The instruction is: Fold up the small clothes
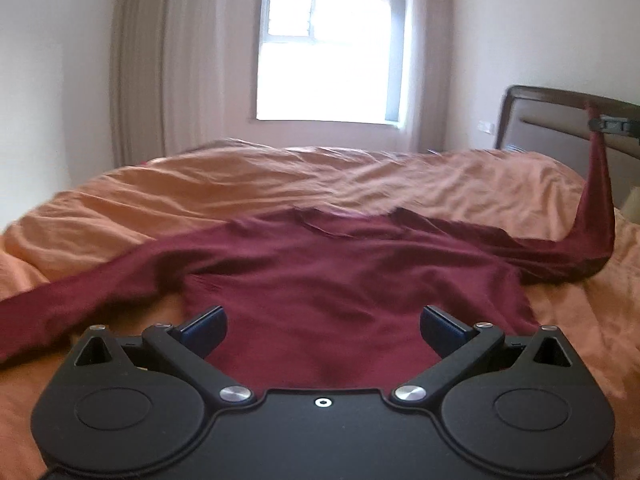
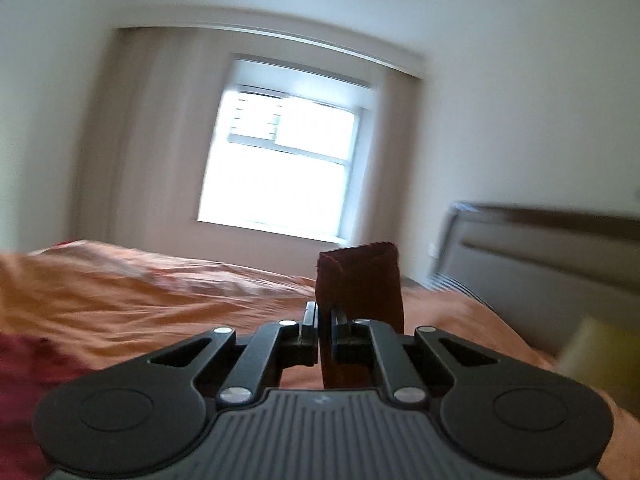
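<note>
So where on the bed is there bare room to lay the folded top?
Bare orange bedding stretches beyond the maroon top toward the window, and left of its flat sleeve. It is crowded near the headboard, where the right gripper lifts the other sleeve.

A dark red long-sleeved knit top (image 1: 332,280) lies spread flat on a rumpled orange bedcover (image 1: 248,188). The black two-finger left gripper (image 1: 323,330) hovers over the near hem, its blue-padded fingers (image 1: 204,326) spread wide apart with nothing between them. One sleeve trails off to the near left. At the far right, the other sleeve rises steeply to the black right gripper (image 1: 600,124), which pinches its cuff before a brown-framed padded headboard (image 1: 560,120). A bright window (image 1: 328,52) with beige curtains (image 1: 140,72) stands beyond.
</note>
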`<state>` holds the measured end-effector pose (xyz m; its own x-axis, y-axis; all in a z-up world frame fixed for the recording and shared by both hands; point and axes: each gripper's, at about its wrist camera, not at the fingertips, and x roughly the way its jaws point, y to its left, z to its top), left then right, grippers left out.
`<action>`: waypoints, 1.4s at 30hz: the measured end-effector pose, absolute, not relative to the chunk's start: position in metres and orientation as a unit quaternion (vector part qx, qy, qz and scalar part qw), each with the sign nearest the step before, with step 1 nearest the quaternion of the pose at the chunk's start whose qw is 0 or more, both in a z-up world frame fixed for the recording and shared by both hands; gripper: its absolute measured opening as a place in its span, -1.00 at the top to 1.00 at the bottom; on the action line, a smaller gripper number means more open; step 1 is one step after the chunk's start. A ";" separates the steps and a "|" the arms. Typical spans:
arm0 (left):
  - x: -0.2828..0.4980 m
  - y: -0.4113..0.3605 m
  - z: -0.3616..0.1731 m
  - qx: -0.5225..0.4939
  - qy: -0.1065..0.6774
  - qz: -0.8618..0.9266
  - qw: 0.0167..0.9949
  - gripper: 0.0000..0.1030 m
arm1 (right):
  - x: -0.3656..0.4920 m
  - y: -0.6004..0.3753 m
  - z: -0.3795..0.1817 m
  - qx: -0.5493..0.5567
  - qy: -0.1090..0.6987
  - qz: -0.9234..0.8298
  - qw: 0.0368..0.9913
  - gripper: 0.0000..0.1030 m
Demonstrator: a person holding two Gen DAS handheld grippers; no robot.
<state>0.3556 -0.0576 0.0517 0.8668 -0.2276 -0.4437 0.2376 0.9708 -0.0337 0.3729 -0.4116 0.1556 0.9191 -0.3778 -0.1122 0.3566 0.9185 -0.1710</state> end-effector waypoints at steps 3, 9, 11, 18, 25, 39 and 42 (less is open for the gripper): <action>0.357 -0.035 0.057 0.000 0.226 -0.095 0.969 -0.99 | 0.395 -0.356 0.148 -0.107 0.074 -0.141 0.982 0.87; 0.361 0.006 0.056 -0.015 0.228 -0.068 0.971 -0.99 | 0.430 -0.262 0.111 -0.191 0.087 -0.070 0.975 0.87; 0.361 0.015 0.053 -0.014 0.228 -0.061 0.972 -0.99 | 0.437 -0.231 0.094 -0.227 0.096 -0.049 0.968 0.87; 0.368 0.029 0.039 -0.028 0.238 -0.048 0.970 -0.99 | 0.437 -0.157 0.044 -0.314 0.133 0.022 0.940 0.87; 0.377 0.023 0.033 -0.044 0.234 -0.052 0.970 -0.99 | 0.418 -0.143 0.014 -0.338 0.172 0.088 0.921 -0.07; 0.430 -0.058 0.023 -0.090 0.220 -0.101 0.966 -0.99 | 0.323 -0.261 0.000 -0.291 0.166 -0.002 0.942 -0.94; 0.449 -0.087 0.014 -0.066 0.224 -0.100 0.967 -0.99 | 0.322 -0.305 0.000 -0.225 0.193 -0.072 0.952 -0.99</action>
<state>0.4486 -0.0874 0.0136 0.8792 -0.2235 -0.4208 0.1644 0.9712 -0.1722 0.3217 -0.3047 -0.0001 0.9149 -0.2237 -0.3362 0.0493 0.8882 -0.4568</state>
